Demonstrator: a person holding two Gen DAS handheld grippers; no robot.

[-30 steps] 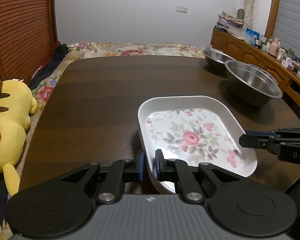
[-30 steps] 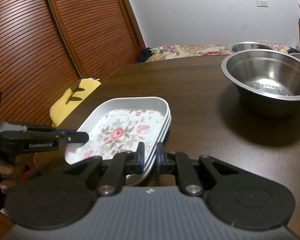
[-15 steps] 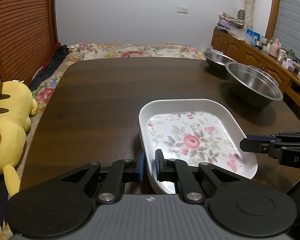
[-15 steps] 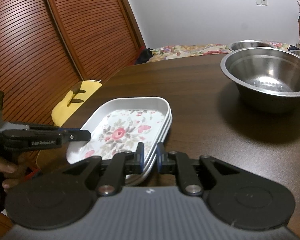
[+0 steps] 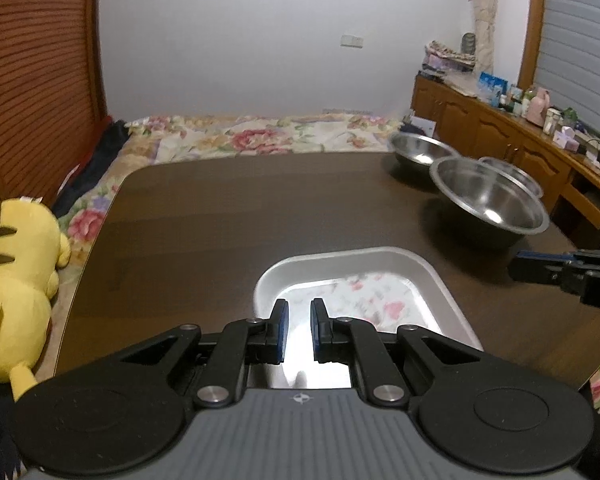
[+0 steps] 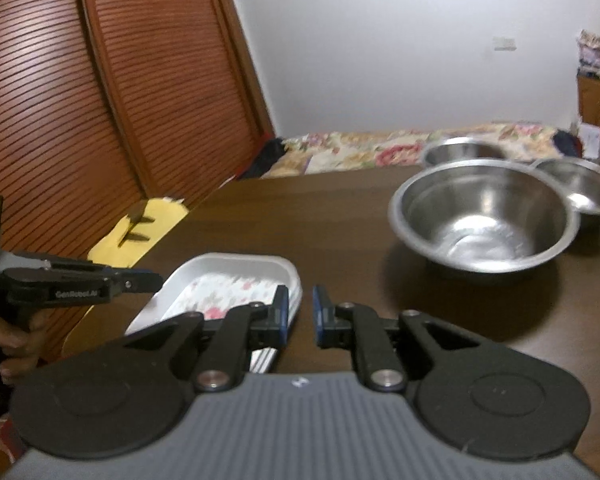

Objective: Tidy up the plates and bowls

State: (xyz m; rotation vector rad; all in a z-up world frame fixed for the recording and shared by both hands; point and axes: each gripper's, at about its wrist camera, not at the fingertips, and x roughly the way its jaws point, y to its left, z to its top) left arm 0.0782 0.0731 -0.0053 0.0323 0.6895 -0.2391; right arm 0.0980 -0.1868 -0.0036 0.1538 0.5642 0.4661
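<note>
A stack of white rectangular floral plates [image 5: 364, 296] [image 6: 228, 280] lies on the dark wooden table [image 5: 240, 220] near its front edge. My left gripper [image 5: 299, 328] hovers over the stack's near left corner, fingers a narrow gap apart, with white plate showing between them. In the right wrist view, the left gripper [image 6: 156, 280] has its tip by the plates' left rim. My right gripper [image 6: 301, 312] is narrowly open just right of the plates, with bare table between its fingers. The left wrist view shows the right gripper [image 5: 514, 266] apart from the plates. Three steel bowls stand at the far right: a large one [image 5: 488, 200] [image 6: 484, 216] and two smaller ones [image 5: 416, 152] [image 6: 584, 192].
A yellow plush toy [image 5: 16, 280] lies off the table's left edge. A floral bedspread [image 5: 260, 136] runs behind the table. A wooden cabinet [image 5: 500, 128] with small items stands at the right, and louvred wooden doors [image 6: 60, 120] at the left. A hand [image 6: 16, 332] holds the left gripper.
Both grippers have come off the plates' rim: the right one drew back to the right, the left one rose over the corner. The plates stayed on the table.
</note>
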